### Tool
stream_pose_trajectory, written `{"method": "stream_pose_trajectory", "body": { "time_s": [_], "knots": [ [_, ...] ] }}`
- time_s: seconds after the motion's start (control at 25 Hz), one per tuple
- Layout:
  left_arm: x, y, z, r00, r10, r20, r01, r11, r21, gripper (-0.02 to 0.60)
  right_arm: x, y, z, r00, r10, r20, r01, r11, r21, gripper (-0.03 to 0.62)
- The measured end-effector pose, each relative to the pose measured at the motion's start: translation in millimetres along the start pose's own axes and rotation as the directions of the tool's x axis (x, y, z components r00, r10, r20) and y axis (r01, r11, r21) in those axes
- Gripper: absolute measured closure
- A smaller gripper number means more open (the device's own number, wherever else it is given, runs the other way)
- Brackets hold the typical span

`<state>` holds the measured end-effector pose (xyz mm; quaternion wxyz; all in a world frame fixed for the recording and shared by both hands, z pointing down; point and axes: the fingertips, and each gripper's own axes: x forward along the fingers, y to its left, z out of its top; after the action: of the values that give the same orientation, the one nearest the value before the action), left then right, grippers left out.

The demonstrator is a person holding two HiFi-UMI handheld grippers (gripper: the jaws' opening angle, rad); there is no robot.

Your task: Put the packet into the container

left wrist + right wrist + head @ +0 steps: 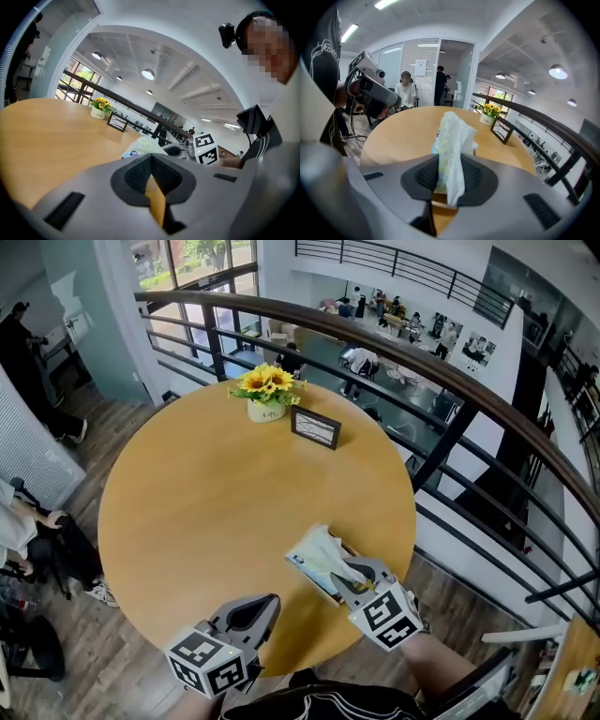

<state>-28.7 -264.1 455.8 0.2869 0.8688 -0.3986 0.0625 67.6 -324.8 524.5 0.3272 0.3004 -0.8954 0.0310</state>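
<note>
A soft tissue packet (317, 557), pale with a yellow-green print, is held over the near right part of the round wooden table (206, 512). My right gripper (349, 579) is shut on the packet's near end. In the right gripper view the packet (450, 140) stands up between the dark pads (480, 177) of my right gripper (447, 166). My left gripper (271, 602) sits at the table's front edge, left of the packet, shut with nothing in it. From the left gripper view the packet (140, 146) shows just beyond my left gripper (150, 158). No container shows in any view.
A small pot of sunflowers (267, 392) and a dark picture frame (315, 427) stand at the table's far side. A curved dark railing (450, 381) runs behind and to the right, over a drop to a lower floor. People sit and stand at the left (405, 91).
</note>
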Motion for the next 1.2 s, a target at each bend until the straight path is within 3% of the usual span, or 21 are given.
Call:
{"method": "stream_pose_trajectory", "body": {
  "time_s": [0.24,1.2],
  "knots": [
    [-4.1,3.9,-1.4,1.0,0.008,0.0,-0.008,1.0,-0.009,0.575,-4.4,0.7,2.7,1.0,-0.015,-0.005,0.015,0.999,-0.044,0.508],
    [-4.4,3.3,-11.5,1.0,0.01,-0.001,-0.01,1.0,-0.023,0.575,11.7,-0.1,-26.1,0.995,0.007,-0.097,-0.012,0.998,-0.056,0.508]
  ]
}}
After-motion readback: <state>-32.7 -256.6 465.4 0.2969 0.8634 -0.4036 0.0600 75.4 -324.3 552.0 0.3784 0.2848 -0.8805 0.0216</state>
